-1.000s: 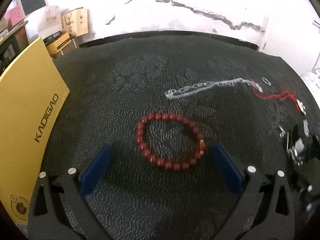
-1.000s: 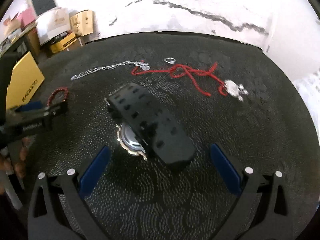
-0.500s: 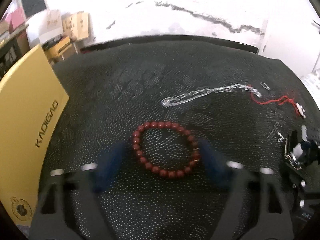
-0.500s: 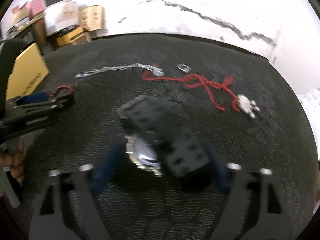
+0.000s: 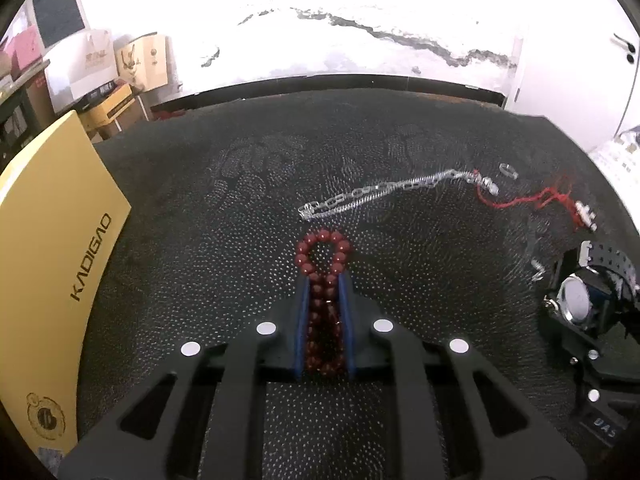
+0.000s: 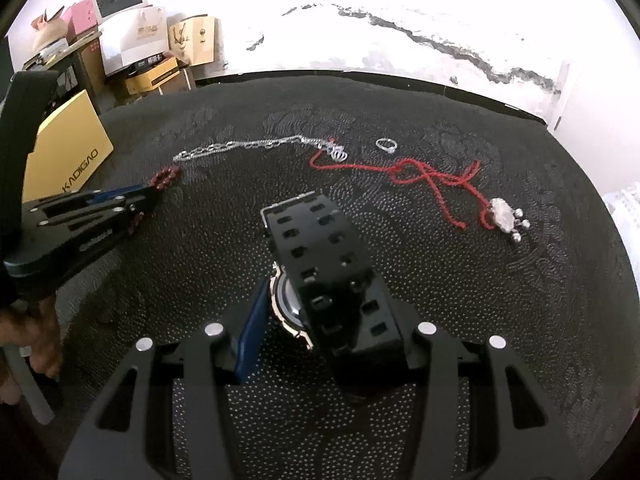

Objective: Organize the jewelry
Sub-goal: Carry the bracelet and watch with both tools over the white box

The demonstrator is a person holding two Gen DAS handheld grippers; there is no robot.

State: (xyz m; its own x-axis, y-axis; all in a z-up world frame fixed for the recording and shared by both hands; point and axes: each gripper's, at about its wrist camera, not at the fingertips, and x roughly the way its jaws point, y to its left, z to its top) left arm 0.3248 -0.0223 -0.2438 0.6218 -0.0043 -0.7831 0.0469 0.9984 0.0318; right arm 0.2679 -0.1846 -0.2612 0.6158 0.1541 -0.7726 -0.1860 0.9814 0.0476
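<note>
Jewelry on a dark patterned desk (image 5: 200,240), two pieces gripped

Red bead bracelet (image 5: 323,280), dark glossy round beads, is squeezed into a narrow loop by the left claw (image 5: 325,280), whose jaws have just closed tight on it. Beyond it lie a silver chain (image 5: 380,194), a small ring (image 6: 386,145) and a red cord necklace (image 6: 432,178) with a pale pendant. Right claw (image 6: 320,304) has just closed on the black watch (image 6: 320,260), its perforated strap standing up between the blue pads.

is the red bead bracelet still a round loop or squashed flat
Squashed: the left gripper has just closed on the red bead bracelet, pressing it into two bead rows, with a small loop past the tips.
</note>
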